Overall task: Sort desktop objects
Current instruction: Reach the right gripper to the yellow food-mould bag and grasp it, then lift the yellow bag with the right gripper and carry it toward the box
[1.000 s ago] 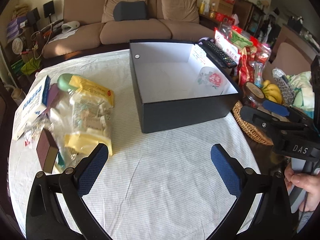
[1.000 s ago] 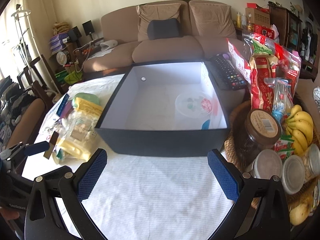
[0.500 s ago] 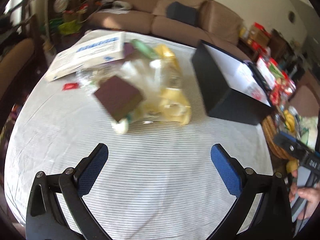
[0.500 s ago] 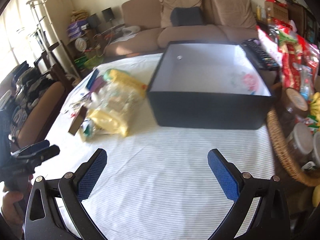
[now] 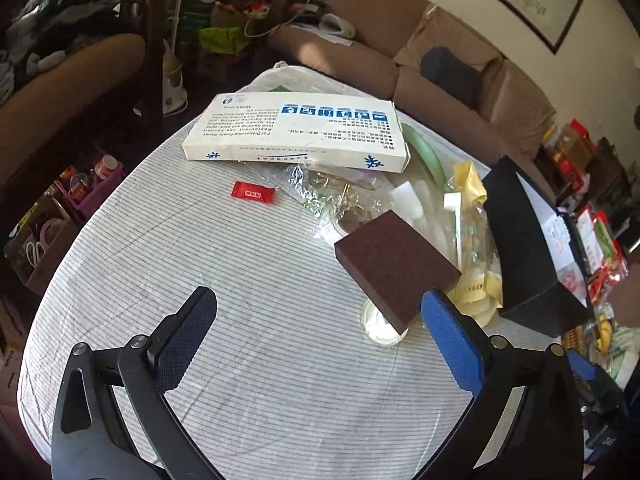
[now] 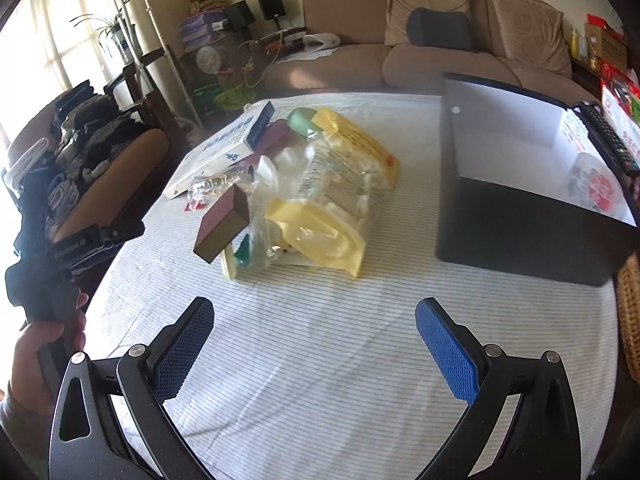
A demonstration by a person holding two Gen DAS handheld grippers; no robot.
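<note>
A pile of desktop objects lies on the striped tablecloth. A dark brown block [image 5: 394, 266] [image 6: 223, 222] leans tilted on a small clear jar [image 5: 382, 326]. Behind it lie a white flat box with blue print [image 5: 296, 132] [image 6: 224, 148], a red sachet [image 5: 253, 192], a green tube [image 5: 426, 152] and a yellow and clear plastic bag [image 6: 332, 188] [image 5: 472, 240]. The black box with a white inside [image 6: 532, 184] [image 5: 528, 248] stands at the right. My left gripper [image 5: 316, 336] is open just before the brown block. My right gripper [image 6: 314, 344] is open over bare cloth, short of the pile.
A wicker basket [image 6: 630, 308] sits at the table's right edge and a remote control [image 6: 608, 140] lies behind the black box. A hand [image 6: 36, 348] holds the left gripper at the table's left edge. A sofa [image 6: 420, 48] stands behind, a cluttered chair [image 6: 80, 160] to the left.
Both grippers swung left, away from the black box and toward the pile. The left one has closed in on the brown block. Both stayed open.
</note>
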